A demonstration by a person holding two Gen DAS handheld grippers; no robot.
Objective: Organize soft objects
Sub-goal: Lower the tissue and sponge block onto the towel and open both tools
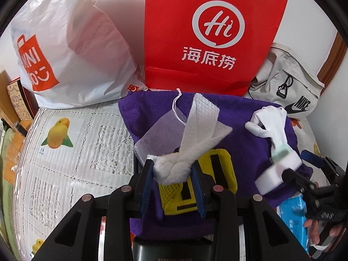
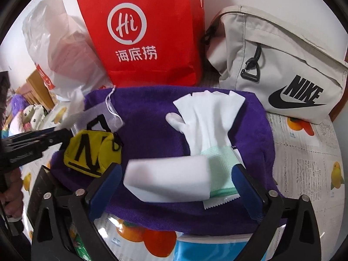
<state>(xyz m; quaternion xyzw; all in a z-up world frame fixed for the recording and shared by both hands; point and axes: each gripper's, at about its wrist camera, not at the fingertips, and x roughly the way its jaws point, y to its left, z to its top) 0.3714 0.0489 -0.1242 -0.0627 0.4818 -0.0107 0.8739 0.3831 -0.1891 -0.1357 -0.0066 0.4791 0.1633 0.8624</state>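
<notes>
A purple towel (image 1: 245,130) lies on the table, also in the right wrist view (image 2: 152,113). My left gripper (image 1: 173,171) is shut on a knotted white cloth strip (image 1: 195,130), held above a yellow pouch (image 1: 219,167) and a mesh drawstring bag (image 1: 161,128). My right gripper (image 2: 176,187) is open, its fingers either side of a white foam block (image 2: 167,178) and the green cuff of a white glove (image 2: 206,117) on the towel. The left gripper (image 2: 58,134) and the yellow pouch (image 2: 91,152) show at left in the right wrist view.
A red paper bag (image 1: 213,32) stands behind the towel, a white plastic bag (image 1: 71,50) to its left, a beige Nike bag (image 2: 282,65) to its right. The tablecloth (image 1: 65,152) has fruit prints. A blue pack (image 1: 293,217) lies near the front edge.
</notes>
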